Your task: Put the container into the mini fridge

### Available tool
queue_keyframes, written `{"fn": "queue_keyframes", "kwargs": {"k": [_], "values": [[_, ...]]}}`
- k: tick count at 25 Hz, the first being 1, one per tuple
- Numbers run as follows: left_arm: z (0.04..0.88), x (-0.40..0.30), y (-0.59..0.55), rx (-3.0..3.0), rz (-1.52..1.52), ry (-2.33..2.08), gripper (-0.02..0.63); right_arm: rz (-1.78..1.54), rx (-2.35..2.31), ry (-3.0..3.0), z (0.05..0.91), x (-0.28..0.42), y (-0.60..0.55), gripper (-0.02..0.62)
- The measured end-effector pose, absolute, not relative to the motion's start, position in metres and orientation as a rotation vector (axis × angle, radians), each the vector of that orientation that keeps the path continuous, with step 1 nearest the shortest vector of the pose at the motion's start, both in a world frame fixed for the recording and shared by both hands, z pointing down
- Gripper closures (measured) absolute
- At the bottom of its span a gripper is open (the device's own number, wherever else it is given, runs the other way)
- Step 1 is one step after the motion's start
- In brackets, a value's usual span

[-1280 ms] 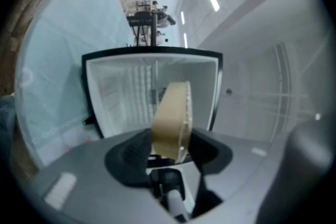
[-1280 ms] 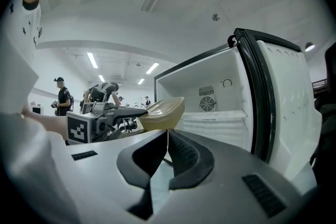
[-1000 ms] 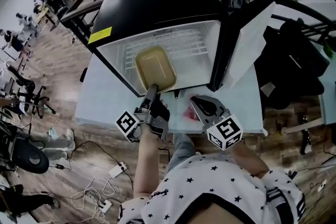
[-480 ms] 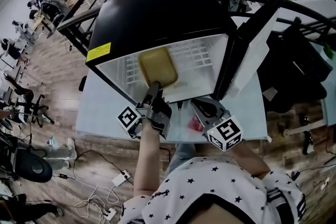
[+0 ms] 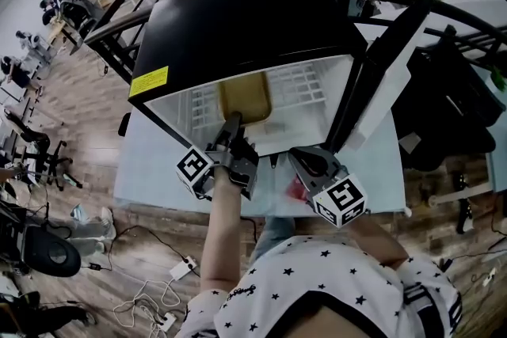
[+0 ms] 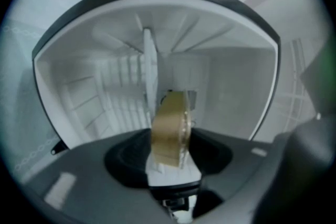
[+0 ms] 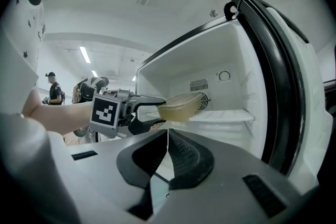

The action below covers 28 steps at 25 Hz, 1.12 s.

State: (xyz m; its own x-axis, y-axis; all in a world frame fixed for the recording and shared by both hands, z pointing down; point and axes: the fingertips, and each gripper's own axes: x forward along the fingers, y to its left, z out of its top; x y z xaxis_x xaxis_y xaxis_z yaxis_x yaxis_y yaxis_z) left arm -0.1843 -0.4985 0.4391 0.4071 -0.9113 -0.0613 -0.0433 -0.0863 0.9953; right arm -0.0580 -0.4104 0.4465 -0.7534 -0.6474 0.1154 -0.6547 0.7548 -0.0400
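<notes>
The black mini fridge point(image 5: 238, 20) stands open on the table, its white inside and wire shelf point(image 5: 301, 83) showing. A tan, shallow container point(image 5: 245, 97) is inside the opening, just above the shelf. My left gripper point(image 5: 234, 123) is shut on the container's near rim and reaches level into the fridge. In the left gripper view the container point(image 6: 170, 128) shows edge-on between the jaws. My right gripper point(image 5: 307, 160) hangs in front of the fridge, shut and holding nothing. The right gripper view shows the left gripper point(image 7: 149, 107) holding the container point(image 7: 179, 106) over the shelf point(image 7: 226, 115).
The fridge door point(image 5: 380, 67) stands open at the right, also seen as door point(image 7: 286, 81). A small reddish thing point(image 5: 296, 187) lies on the pale table point(image 5: 146, 162) under my right gripper. Railings, desks and people are in the background; cables lie on the wooden floor point(image 5: 150, 281).
My left gripper has carried the container from the fridge's front edge further in over the shelf. My right gripper stays shut in front of the opening.
</notes>
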Motion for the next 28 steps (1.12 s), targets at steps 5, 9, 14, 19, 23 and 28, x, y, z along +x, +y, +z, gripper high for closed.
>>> {"fn": "queue_keyframes", "kwargs": {"k": [5,9,14,19,23,28], "values": [[0.439,-0.187,-0.505,1.446,-0.944,-0.91,0.39,0.117,1.055,-2.854,0.448,-0.061,-0.412,0.574],[0.438,-0.188,-0.506,1.456,-0.944,-0.916,0.39,0.121,1.057,-2.857,0.446,-0.061,-0.412,0.574],[0.43,-0.186,-0.504,1.488,-0.96,-0.911,0.373,0.12,1.053,-2.859,0.444,-0.062,-0.41,0.574],[0.429,-0.188,-0.5,1.497,-0.964,-0.925,0.281,0.132,1.04,-2.862,0.446,-0.062,-0.406,0.574],[0.425,-0.187,-0.49,1.574,-0.936,-0.944,0.278,0.128,1.035,-2.865,0.444,-0.061,-0.399,0.574],[0.421,-0.174,-0.467,1.738,-0.841,-1.014,0.291,0.128,1.035,-2.87,0.443,-0.056,-0.387,0.574]]}}
